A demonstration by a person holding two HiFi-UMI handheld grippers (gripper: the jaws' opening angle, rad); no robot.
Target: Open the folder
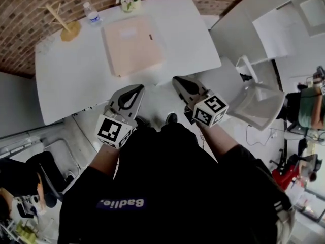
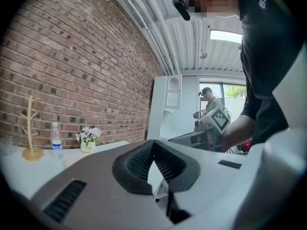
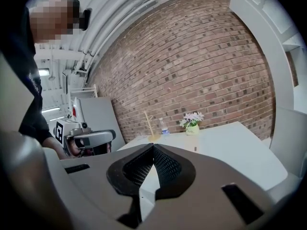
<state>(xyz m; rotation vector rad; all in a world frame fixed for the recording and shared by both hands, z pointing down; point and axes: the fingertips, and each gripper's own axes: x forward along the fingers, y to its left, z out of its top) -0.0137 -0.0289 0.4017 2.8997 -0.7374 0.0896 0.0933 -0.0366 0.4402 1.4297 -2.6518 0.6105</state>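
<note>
table (image 1: 66,80): white, rounded corners, standing against a brick wall (image 2: 72,71).

folder (image 1: 133,44): pale peach, lying flat and shut on the far middle of the table, turned slightly askew. a small dark tab sits at its right edge and a lighter patch near its top. nothing touches it.

vase (image 1: 129,3): small, holding pink-white flowers, at the far edge just beyond the folder.

bottle (image 1: 92,14): clear plastic, upright, left of the vase.

wooden stand (image 1: 66,28): a branched peg on a round base, at the far left corner, near the bottle.

left gripper (image 1: 139,88): at the end of the person's left forearm, pointing across at the table. its tips are about at the near edge, well short of the folder. the jaws are closed tip to tip with nothing between them. the left cube (image 1: 114,131) is at its rear.

right gripper (image 1: 176,80): beside the left one and apart from it, also aimed at the table, tips about at the near edge, clear of the folder. the jaws meet at the tips and hold nothing. the right cube (image 1: 210,110) is at its rear.

chair (image 1: 259,103): white, right of the table, near the right gripper's arm.

person: dark top, standing at the near side of the table, arms forward.
</note>
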